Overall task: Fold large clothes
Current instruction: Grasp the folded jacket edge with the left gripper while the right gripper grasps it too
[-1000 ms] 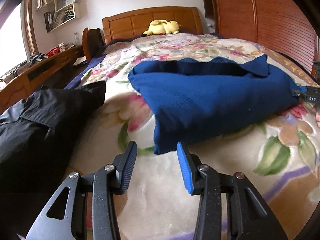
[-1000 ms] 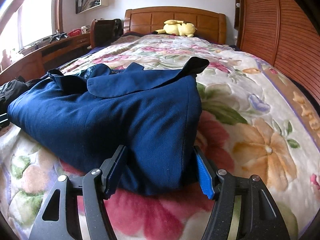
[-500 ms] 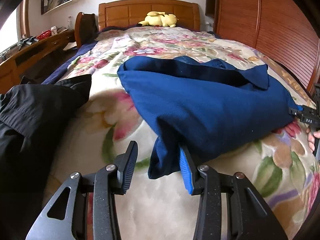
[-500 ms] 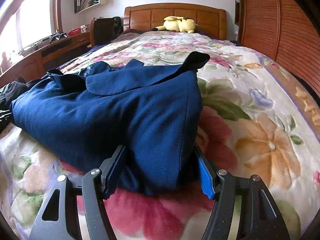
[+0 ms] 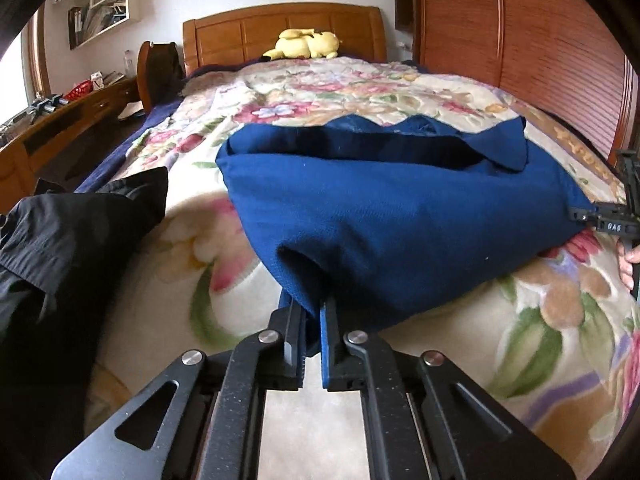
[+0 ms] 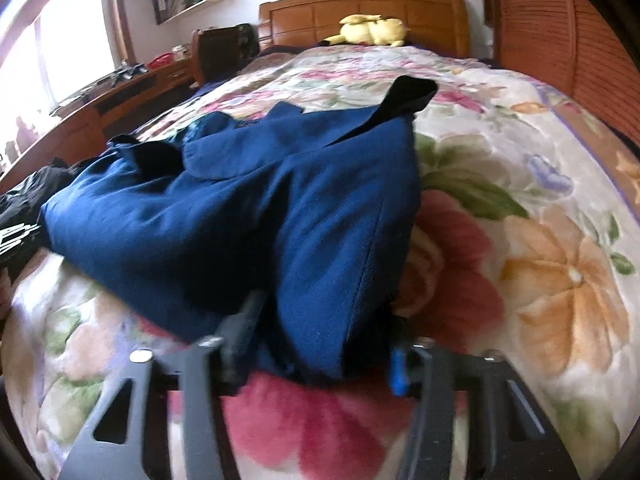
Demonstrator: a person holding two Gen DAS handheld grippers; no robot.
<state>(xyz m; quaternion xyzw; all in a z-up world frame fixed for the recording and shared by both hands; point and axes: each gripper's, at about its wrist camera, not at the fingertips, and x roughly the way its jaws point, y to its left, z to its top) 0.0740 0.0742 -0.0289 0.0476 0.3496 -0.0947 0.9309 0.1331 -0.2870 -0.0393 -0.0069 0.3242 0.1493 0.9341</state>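
A folded navy blue jacket (image 5: 400,232) lies on the floral bedspread (image 5: 320,92). My left gripper (image 5: 310,312) is shut on the jacket's near left corner. In the right wrist view the jacket (image 6: 260,220) fills the middle, and my right gripper (image 6: 324,324) is open with its fingers on either side of the jacket's near right corner, the cloth lying between them. The right gripper also shows at the right edge of the left wrist view (image 5: 616,220).
A black garment (image 5: 60,240) lies on the bed to the left of the jacket. A yellow plush toy (image 5: 304,44) sits by the wooden headboard (image 5: 280,28). A wooden desk (image 5: 60,120) runs along the left and a slatted wooden wardrobe (image 5: 540,60) along the right.
My left gripper moved forward onto the jacket's near left corner and closed on it. My right gripper stayed open around the near right corner and shifted slightly.
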